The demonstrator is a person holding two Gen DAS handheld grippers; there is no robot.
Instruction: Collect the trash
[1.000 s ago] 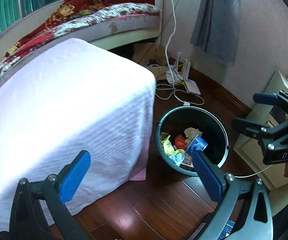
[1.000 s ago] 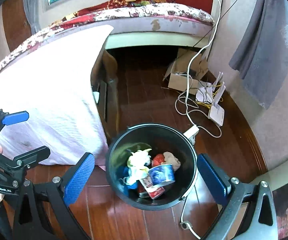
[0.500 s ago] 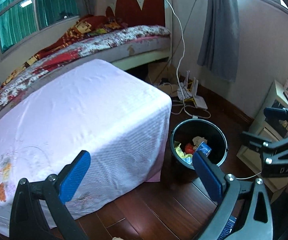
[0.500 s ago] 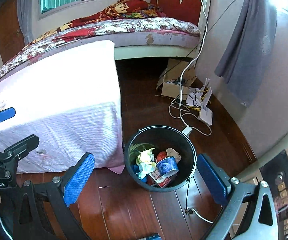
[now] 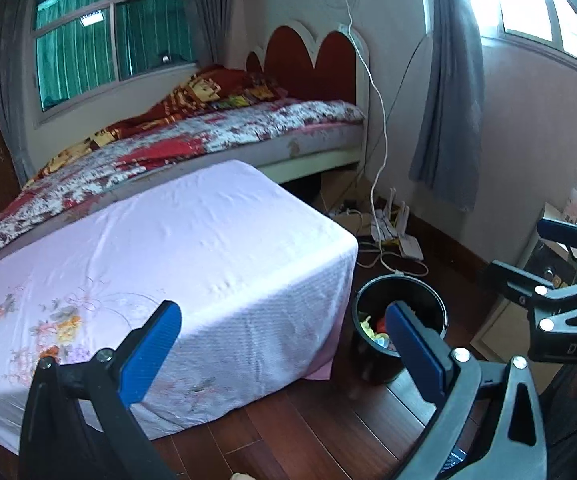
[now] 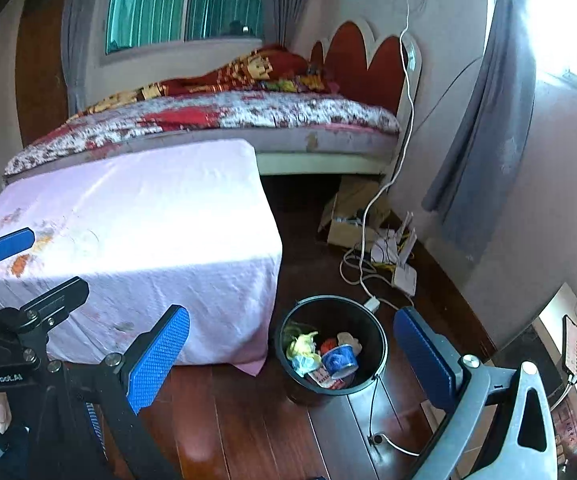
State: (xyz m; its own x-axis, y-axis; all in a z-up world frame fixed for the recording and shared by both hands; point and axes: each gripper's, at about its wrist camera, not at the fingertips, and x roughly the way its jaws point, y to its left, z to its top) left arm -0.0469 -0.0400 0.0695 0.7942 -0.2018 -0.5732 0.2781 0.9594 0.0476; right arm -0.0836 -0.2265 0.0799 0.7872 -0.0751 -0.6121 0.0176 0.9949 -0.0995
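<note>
A black bin (image 5: 402,280) (image 6: 330,301) stands on the wooden floor beside the cloth-covered table. Inside it lie a blue paper cup (image 6: 341,361), a yellow wrapper (image 6: 302,343) and other crumpled scraps. My left gripper (image 5: 280,348) hangs open and empty, high above the table's corner and the bin. My right gripper (image 6: 292,360) is open too, with nothing between its blue pads, and the bin shows far below between them. Each gripper appears in the other's view: the right gripper (image 5: 532,252) at the right edge, the left gripper (image 6: 32,270) at the left edge.
A low table under a pink flowered cloth (image 5: 176,264) fills the left. Behind it is a bed (image 5: 224,128) with a red headboard. White cables, a router (image 6: 402,276) and a cardboard box (image 6: 348,216) lie on the floor by the wall. A pale cabinet (image 5: 500,320) stands at the right.
Both grippers have lifted up and back from the bin, which now looks smaller and lower. Much more of the room shows. Both stay open and empty.
</note>
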